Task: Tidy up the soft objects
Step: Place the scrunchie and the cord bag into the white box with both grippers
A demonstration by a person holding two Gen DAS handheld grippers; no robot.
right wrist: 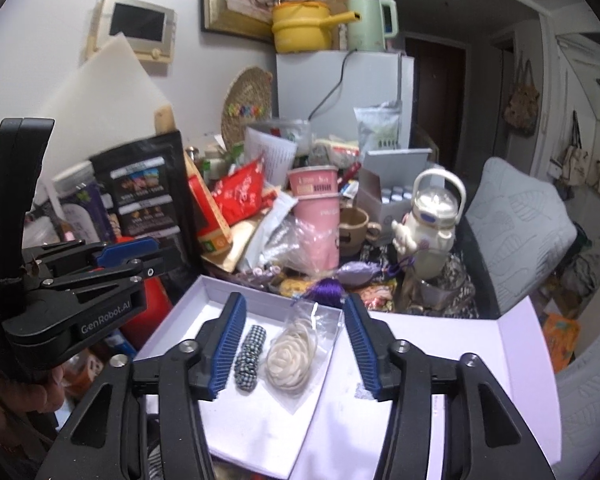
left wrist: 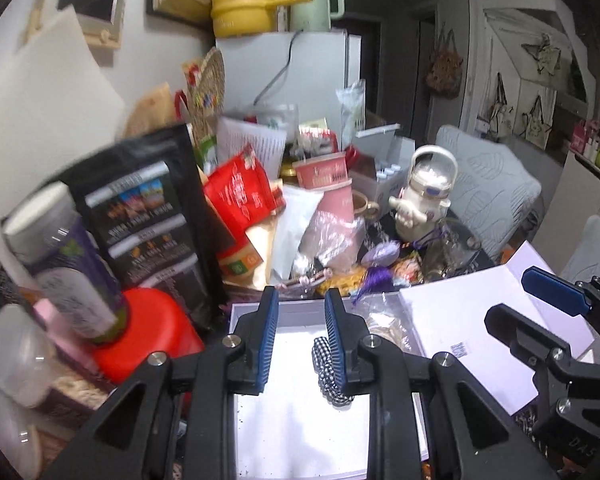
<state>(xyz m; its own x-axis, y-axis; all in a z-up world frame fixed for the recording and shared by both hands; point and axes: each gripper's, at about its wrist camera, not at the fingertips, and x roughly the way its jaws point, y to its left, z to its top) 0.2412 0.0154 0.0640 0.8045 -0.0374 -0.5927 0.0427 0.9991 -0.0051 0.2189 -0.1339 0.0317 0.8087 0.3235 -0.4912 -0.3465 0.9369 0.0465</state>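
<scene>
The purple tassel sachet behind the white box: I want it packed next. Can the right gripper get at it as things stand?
Probably yes. The right gripper is open and empty over the white cardboard box; the purple sachet lies just beyond the box's far rim, uncovered, though clutter crowds it.

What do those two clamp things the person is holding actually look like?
Both are matte black plastic. The right gripper has two angular fingers with silver screw heads and ribbed blue pads. The left gripper matches it, with white "GenRobot.AI" lettering on its side and a curved black handle.
</scene>
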